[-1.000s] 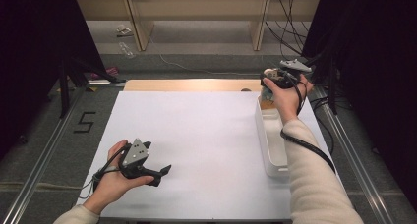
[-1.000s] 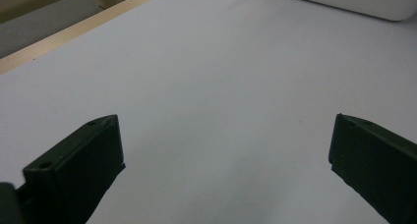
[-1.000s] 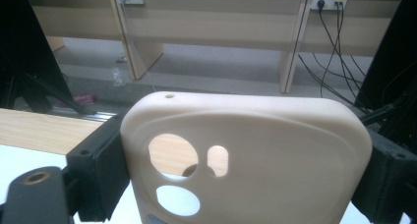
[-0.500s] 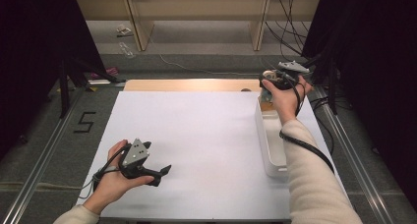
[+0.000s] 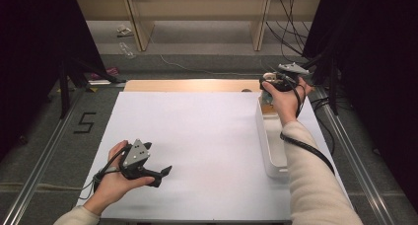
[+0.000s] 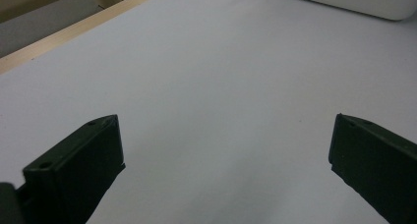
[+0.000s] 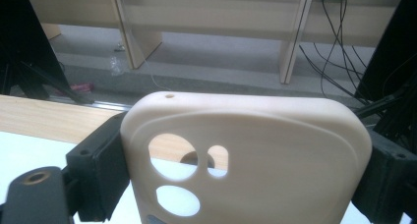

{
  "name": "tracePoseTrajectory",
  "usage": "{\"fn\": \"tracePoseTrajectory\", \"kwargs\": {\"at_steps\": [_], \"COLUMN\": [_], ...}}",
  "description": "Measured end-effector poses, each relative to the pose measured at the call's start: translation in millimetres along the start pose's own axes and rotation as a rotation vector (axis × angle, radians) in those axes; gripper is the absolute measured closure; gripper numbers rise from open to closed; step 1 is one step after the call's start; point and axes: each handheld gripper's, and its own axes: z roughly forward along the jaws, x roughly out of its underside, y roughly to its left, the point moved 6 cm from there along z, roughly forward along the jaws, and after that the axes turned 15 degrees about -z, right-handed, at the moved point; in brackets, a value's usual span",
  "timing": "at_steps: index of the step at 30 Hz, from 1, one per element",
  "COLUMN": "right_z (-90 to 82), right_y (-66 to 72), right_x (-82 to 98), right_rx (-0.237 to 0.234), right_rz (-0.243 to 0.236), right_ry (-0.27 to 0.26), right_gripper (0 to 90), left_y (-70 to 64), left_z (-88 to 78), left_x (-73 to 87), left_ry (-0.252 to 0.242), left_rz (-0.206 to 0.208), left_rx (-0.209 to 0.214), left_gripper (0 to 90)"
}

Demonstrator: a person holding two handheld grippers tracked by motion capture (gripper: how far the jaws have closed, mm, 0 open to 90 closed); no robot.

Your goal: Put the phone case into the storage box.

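Left gripper (image 5: 165, 173): held low over the near left part of the desk (image 5: 197, 136), on the white sheet. In the left gripper view its fingers (image 6: 78, 160) stand wide apart with nothing between them; bare sheet lies ahead.

Tray (image 5: 268, 141): a long white tray lies along the right side of the sheet, running near to far. Its near end looks empty; the contents at the far end are too small to make out.

Right gripper (image 5: 276, 82): raised above the far end of the tray, near the desk's far right corner. In the right gripper view its fingers (image 7: 101, 160) are clamped on a cream phone case (image 7: 246, 160), pressing on its two long sides. The case stands upright, camera cut-outs toward the lens, held clear of the desk.

Beyond: a wooden strip at the far edge of the desk, then floor, shelf legs and loose cables (image 5: 291, 22).

Risks, as judged:
- The case looks soft and smooth; side pressure may bow it, and it could spring or slip out and fall into the tray or off the far edge.
- The hold is near the desk corner; a drop there could land on the floor.
- The trailing gripper cable could snag the tray rim on a sideways move.
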Motion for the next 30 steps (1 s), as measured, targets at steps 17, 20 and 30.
{"fn": "tracePoseTrajectory", "kwargs": {"at_steps": [17,20,30], "right_z": [3.1,3.4,4.7], "right_y": [1.8,2.0,3.0], "right_x": [4.8,5.1,6.6], "right_rx": [-0.005,-0.006,-0.009], "right_rz": [-0.003,-0.003,-0.008], "right_ry": [0.017,0.019,0.025], "right_gripper": [12.3,12.3,12.2], "left_y": [0.0,0.0,-0.1], "left_z": [0.1,0.0,0.2], "left_x": [0.0,-0.2,0.0], "left_ry": [0.000,0.000,0.001], "left_rz": [-0.001,0.000,-0.001], "left_rx": [0.000,0.000,0.001], "left_gripper": [0.0,0.0,0.0]}}
